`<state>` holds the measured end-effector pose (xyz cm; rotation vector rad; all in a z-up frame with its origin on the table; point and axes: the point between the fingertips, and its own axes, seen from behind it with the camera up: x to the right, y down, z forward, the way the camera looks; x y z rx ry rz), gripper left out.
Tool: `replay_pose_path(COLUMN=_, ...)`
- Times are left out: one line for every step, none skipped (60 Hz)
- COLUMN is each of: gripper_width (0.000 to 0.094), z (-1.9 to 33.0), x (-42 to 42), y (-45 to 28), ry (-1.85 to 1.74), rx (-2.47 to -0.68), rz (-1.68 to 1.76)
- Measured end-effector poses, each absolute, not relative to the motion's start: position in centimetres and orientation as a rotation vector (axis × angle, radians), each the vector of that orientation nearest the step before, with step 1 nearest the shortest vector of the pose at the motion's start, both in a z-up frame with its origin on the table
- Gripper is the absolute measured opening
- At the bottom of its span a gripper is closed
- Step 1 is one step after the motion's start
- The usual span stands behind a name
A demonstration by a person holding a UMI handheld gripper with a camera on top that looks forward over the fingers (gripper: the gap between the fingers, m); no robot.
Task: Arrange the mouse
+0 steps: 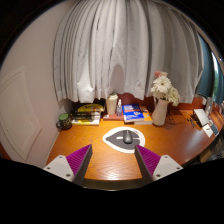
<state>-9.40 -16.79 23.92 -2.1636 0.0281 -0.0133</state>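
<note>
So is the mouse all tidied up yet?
Not yet. Nothing looks done: the mouse sits on its mat on the desk, untouched. The gripper is open, holding nothing, with the mouse just ahead of its fingers. Reaching, grabbing and placing it are all left.

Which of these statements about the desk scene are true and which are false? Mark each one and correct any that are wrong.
1. The mouse lies on a grey mat on the wooden desk. True.
2. The gripper is shut on the mouse. False: its fingers are open, and the mouse lies beyond them.
3. A vase of flowers stands to the right of the mouse. True.
4. The curtains behind the desk are dark red. False: they are white.
5. A blue book lies behind the mat. True.
</note>
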Motion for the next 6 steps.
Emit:
replay_pose_path(gripper_width=0.0857, z=23.89, x=-9.43, y=-16.89, ry=0.028, rx=-2.165, rz=-0.014)
replay_pose_path(gripper_width=0.0857, z=23.85, x=-9.45, y=-17.02, ry=0.027, rx=-2.167, rz=-0.014)
replay_pose_path(gripper_width=0.0857, z=23.8, x=-9.5, y=-17.11, ry=0.026, rx=-2.168, rz=-0.014)
replay_pose_path(gripper_width=0.0857, z=23.74, x=-9.55, y=-17.22, ry=0.026, rx=-2.17, rz=-0.013)
replay_pose_path(gripper_width=0.0856, z=23.71, x=-9.62, y=-17.31, ry=0.025, rx=-2.172, rz=-0.012)
replay_pose_path(gripper_width=0.0856, z=23.66, x=-9.65, y=-17.42, ry=0.025, rx=-2.173, rz=-0.011)
